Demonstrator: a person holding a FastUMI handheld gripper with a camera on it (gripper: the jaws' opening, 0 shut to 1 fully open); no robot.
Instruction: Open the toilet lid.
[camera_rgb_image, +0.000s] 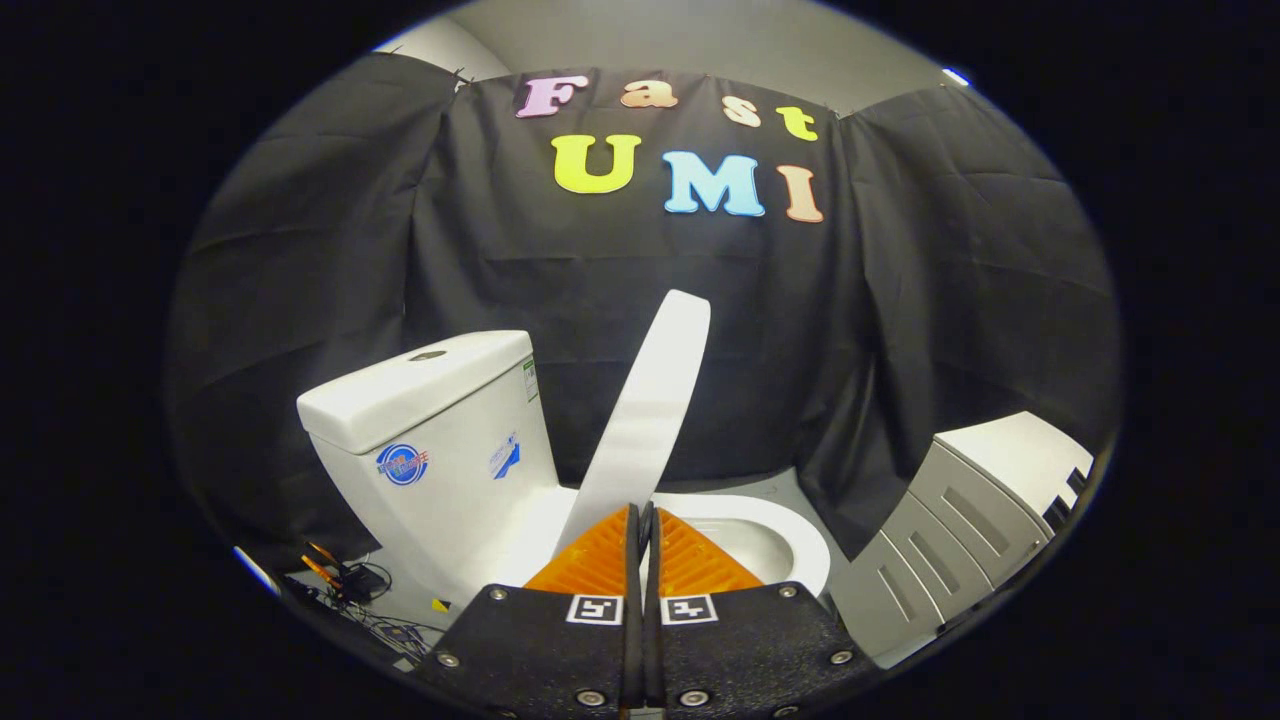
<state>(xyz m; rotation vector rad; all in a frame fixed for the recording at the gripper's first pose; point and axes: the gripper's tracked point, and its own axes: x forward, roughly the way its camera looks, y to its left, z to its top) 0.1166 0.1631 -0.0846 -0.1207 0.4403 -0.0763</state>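
The gripper (645, 515) is seen low down, right in front of the toilet. Its jaws are pressed almost fully together, with only a thin dark slit left between them. Whether the bottom edge of the lid is pinched in that slit cannot be told.

The toilet lid (648, 400) is lifted up. It rises from just at the tips of the jaws and leans a little to the right, away from the tank. It is seen nearly from its thin side, like a long white strip, and its rounded top end is held high against the black cloth wall (900, 300). A gap is left between the lid and the tank, so the lid is not resting back on it.

The white tank (440, 440) is placed to the left of the lid, with a round button on top and some stickers on its front and side. The open bowl (790, 540) is seen just beyond the jaws and to their right, with its white rim showing.

A grey cabinet (960, 520) with slots is set further right. Some wires (345, 580) are laid on the floor to the left of the tank.
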